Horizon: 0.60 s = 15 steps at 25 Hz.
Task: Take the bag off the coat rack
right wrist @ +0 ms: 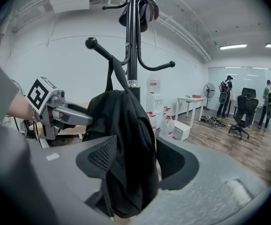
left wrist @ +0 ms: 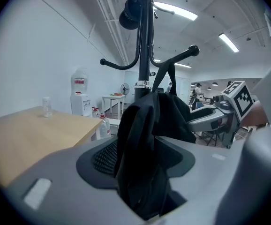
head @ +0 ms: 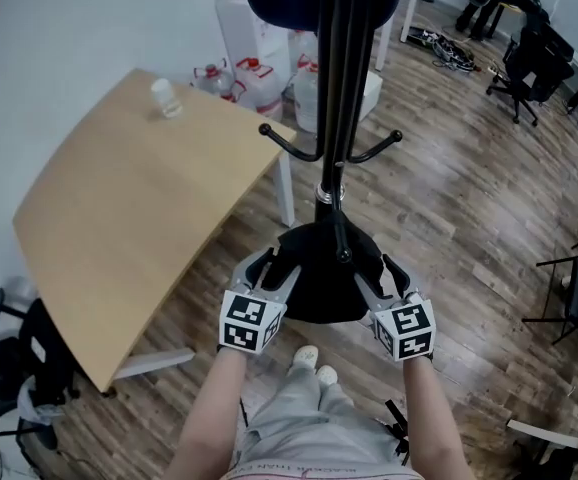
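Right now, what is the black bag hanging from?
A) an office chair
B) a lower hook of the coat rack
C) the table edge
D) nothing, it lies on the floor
B: the bag hangs by its strap, looped over a lower hook of the coat rack.

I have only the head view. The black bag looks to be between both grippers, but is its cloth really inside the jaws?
Observer: Yes. In the left gripper view the left gripper has the bag bunched between its pads.
Operator: And the right one?
Observer: Same; the right gripper is closed on the bag's cloth.
Operator: Where does the strap hang?
Observer: The strap loops over an upward-slanting hook with a ball end, not yet lifted off.
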Motion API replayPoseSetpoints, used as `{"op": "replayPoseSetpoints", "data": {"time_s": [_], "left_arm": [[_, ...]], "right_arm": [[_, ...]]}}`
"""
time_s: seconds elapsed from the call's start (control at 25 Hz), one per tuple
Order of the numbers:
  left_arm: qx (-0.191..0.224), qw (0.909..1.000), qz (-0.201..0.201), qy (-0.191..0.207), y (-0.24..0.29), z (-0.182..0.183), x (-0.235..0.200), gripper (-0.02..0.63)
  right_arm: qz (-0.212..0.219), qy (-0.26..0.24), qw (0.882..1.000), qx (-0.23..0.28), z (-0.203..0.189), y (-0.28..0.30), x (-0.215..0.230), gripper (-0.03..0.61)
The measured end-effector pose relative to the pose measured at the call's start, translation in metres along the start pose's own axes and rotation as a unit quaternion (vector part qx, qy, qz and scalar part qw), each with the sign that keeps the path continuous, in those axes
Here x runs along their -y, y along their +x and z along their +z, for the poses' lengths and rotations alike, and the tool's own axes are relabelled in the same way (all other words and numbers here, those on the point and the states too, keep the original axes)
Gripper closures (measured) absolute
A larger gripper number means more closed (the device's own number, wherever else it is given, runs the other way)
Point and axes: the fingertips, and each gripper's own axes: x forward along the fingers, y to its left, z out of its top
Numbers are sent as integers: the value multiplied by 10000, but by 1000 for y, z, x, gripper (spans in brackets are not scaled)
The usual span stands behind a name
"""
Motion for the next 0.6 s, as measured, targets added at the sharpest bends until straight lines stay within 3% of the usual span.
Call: {"op": "replayPoseSetpoints", "data": {"time_s": [0.4,0.6], "left_arm": [[-81,9991,-405,-44,25,-4,-2,395],[-15,9988,-480,-17,32,-4,-1,437]], "right_arm": [[835,216,9961,-160,-5,30,1,319],[829,375,9958,-51,-7,39,2,336]]}}
